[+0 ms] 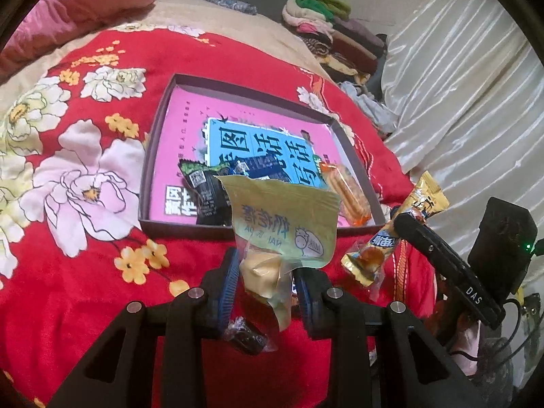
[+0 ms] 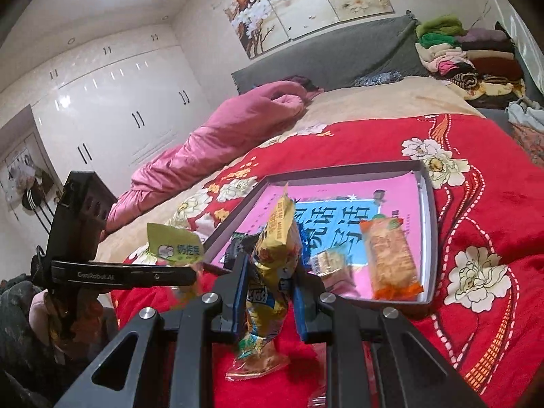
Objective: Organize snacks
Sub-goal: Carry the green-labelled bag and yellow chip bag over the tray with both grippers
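Observation:
A shallow dark-rimmed box [image 1: 159, 108] with a pink and blue printed bottom lies on the red floral bedspread; it also shows in the right wrist view [image 2: 430, 204]. In it lie a black snack pack [image 1: 207, 197], a dark blue pack [image 1: 265, 166] and an orange pack [image 1: 346, 193], the orange one also in the right wrist view [image 2: 391, 258]. My left gripper [image 1: 267, 282] is shut on a pale green milk-snack pack [image 1: 282, 227], just before the box's near rim. My right gripper [image 2: 272, 282] is shut on a gold snack pack [image 2: 275, 248], also near the rim.
A small dark wrapped candy [image 1: 246, 336] lies on the bedspread under my left gripper. A pink quilt [image 2: 210, 149] lies at the far side of the bed. Folded clothes [image 2: 465, 57] are stacked by the headboard. White curtains [image 1: 459, 85] hang to the right.

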`<state>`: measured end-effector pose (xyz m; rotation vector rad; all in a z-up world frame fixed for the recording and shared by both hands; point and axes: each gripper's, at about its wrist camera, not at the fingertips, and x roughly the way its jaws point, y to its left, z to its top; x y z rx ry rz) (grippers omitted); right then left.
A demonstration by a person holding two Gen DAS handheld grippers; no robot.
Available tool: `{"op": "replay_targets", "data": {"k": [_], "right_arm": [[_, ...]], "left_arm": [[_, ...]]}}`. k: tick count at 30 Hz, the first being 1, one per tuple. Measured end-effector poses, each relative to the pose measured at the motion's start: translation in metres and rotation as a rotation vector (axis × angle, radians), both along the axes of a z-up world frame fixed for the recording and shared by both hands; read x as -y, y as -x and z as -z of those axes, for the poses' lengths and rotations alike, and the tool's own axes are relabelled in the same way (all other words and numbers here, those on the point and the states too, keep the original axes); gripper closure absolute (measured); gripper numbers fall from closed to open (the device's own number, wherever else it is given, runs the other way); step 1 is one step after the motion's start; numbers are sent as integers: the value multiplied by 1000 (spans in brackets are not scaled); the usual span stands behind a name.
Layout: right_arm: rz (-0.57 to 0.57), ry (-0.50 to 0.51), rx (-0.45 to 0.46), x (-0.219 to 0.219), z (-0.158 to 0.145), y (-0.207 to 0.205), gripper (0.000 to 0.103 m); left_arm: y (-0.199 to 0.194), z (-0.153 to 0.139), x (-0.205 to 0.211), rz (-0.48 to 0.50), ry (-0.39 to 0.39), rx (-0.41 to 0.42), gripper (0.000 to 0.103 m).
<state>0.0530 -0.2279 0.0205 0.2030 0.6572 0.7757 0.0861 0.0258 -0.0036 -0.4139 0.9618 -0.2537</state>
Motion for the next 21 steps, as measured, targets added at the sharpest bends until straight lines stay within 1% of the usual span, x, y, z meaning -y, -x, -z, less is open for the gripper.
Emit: {"op": "replay_targets", "data": {"k": [21], "right_arm": [[80,-50,16,19,-6,-18,79]], "left_arm": [[-15,-10,-18,-86,-42,47,70]]}}
